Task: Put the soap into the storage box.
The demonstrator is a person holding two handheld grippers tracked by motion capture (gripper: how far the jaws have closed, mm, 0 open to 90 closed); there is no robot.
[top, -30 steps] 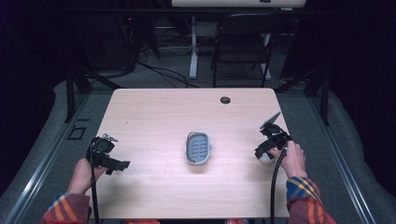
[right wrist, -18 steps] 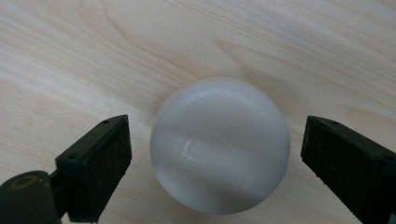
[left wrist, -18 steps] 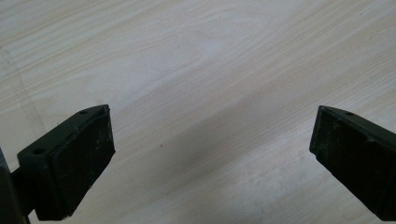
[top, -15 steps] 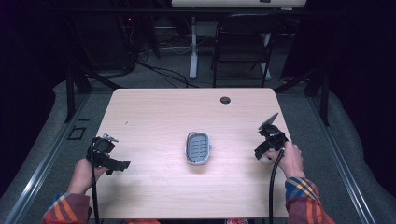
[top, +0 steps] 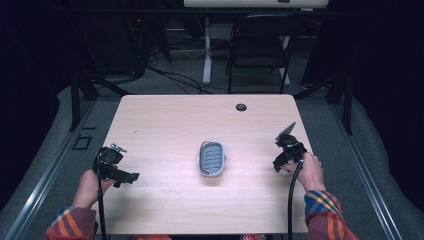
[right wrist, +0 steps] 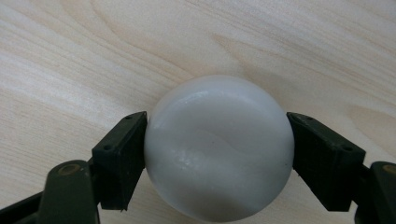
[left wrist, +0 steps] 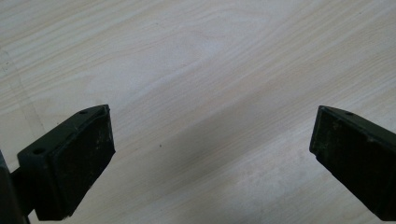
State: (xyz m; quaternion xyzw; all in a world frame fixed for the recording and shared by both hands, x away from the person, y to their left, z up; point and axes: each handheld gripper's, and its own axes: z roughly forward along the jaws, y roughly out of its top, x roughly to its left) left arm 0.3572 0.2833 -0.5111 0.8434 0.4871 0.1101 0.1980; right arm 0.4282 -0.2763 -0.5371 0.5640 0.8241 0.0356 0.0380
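My right gripper [right wrist: 217, 154] is shut on a smooth white rounded piece [right wrist: 219, 135], like a bar of soap, which rests on the wooden table [right wrist: 70, 56]. Its jaws have just been closing, and both pads now press on the piece's sides. In the high view this gripper [top: 280, 164] is near the table's right edge, with the white piece [top: 278, 169] just showing under it. My left gripper [left wrist: 212, 158] is open over bare wood, nothing between its pads. From above, the left gripper [top: 128, 177] is at the front left. A grey oval slotted dish [top: 212, 158] lies mid-table between them.
The light wooden table [top: 175, 125] has a dark cable hole [top: 241, 107] near its far edge. Behind it stand a black chair [top: 260, 45] and a white desk leg [top: 206, 50]. Cables trail from both grippers toward the front edge.
Both hands stay where they were. The right gripper's jaws have drawn in around the white piece at the table's right edge.
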